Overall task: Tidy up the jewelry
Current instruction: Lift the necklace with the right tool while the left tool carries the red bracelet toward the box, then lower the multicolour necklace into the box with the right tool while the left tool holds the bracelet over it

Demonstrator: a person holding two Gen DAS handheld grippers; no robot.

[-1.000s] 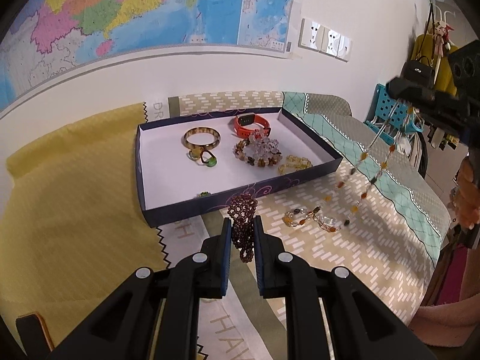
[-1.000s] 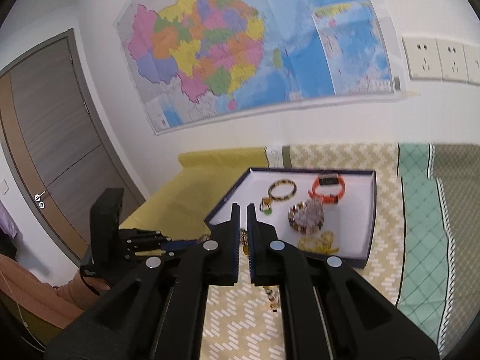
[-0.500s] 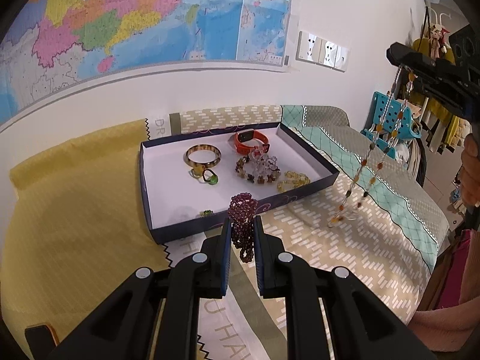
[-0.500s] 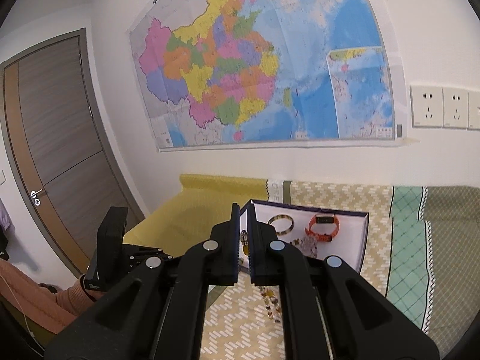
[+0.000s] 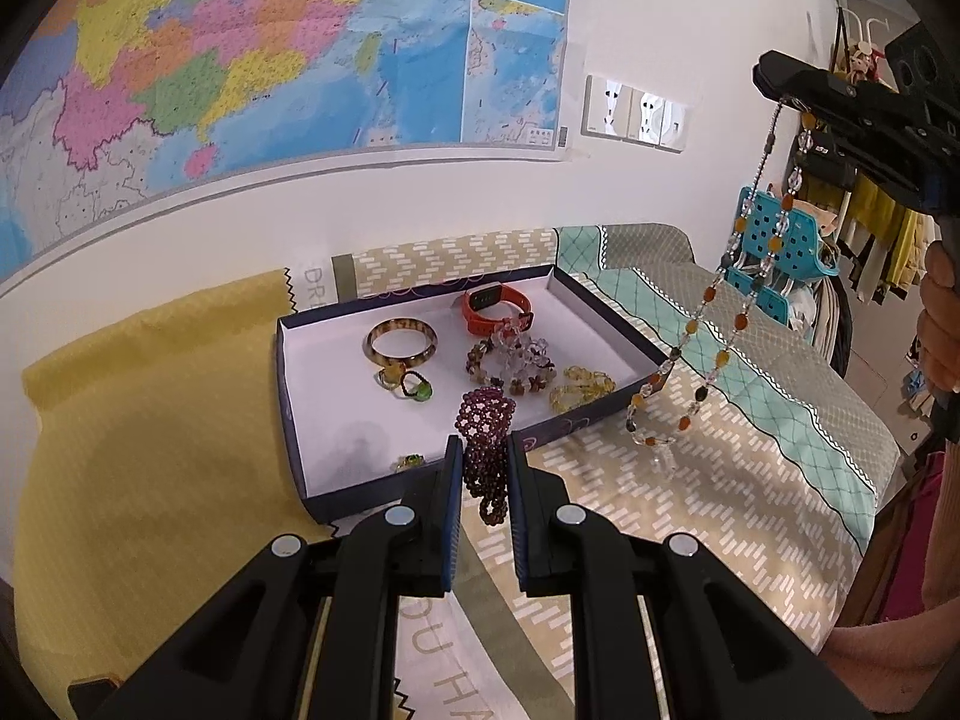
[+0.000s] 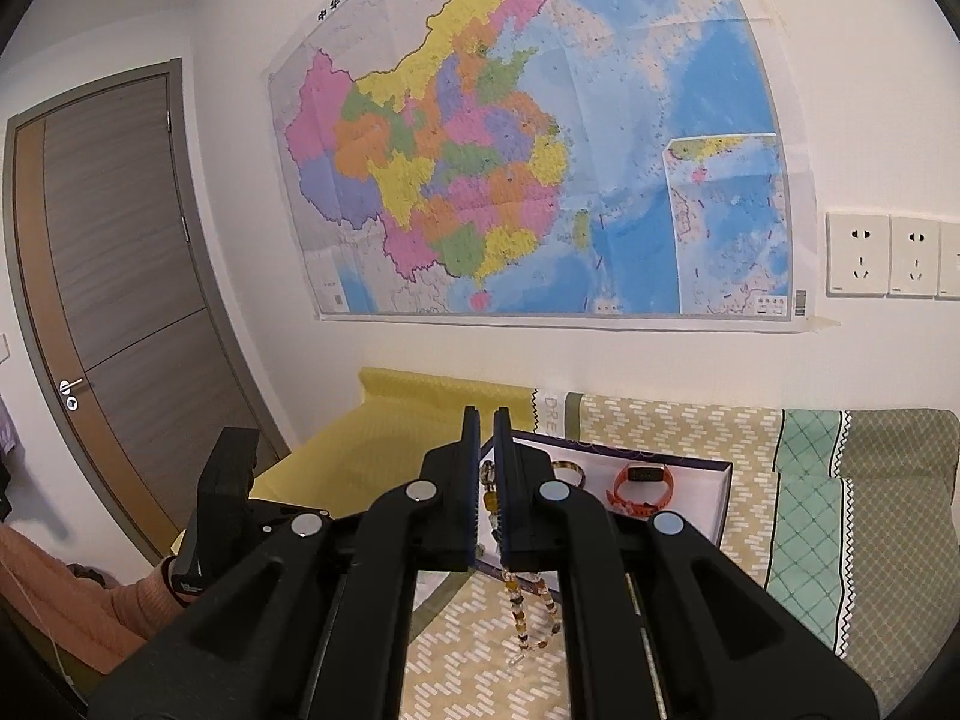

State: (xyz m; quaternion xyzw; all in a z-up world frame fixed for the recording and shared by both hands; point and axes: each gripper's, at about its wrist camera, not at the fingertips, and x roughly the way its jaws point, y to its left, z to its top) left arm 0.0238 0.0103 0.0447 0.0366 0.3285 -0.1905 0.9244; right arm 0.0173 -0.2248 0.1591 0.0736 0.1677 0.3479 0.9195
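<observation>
- Left gripper [image 5: 485, 468], black with blue pads, is clamped on a dark purple beaded bracelet [image 5: 486, 429]; the bracelet pokes up above the fingertips and sits over the near wall of the tray.
- Right gripper [image 6: 486, 468], same black build, has its fingers squeezed onto a long necklace of amber, orange and clear beads [image 5: 711, 324]. In the left wrist view the strand hangs straight down from it, off to the right of the tray, with its lowest loop near the patterned cloth. Can't tell if that bottom loop is touching the cloth or not.
- Shallow dark navy cardboard tray with a white inside [image 5: 287, 372] sits on a bed cover [image 5: 690, 510] printed in beige, teal and yellow.
- Inside the tray: a tortoiseshell-coloured bangle [image 5: 401, 341] toward the back, an orange fitness band [image 5: 495, 307] beside it at the far wall, and a pile of brown and clear bead bracelets [image 5: 510, 360] in the middle.
- Also in there: a yellow bead bracelet [image 5: 581, 387] near the right wall, a ring with a green stone [image 5: 415, 387] just in front of the bangle, and a tiny green ring [image 5: 411, 461] by the near wall.
- Big colourful wall map [image 6: 528, 156] hangs behind the bed, white wall sockets [image 6: 882, 255] to its right, brown wooden door [image 6: 114, 276] on the left.
</observation>
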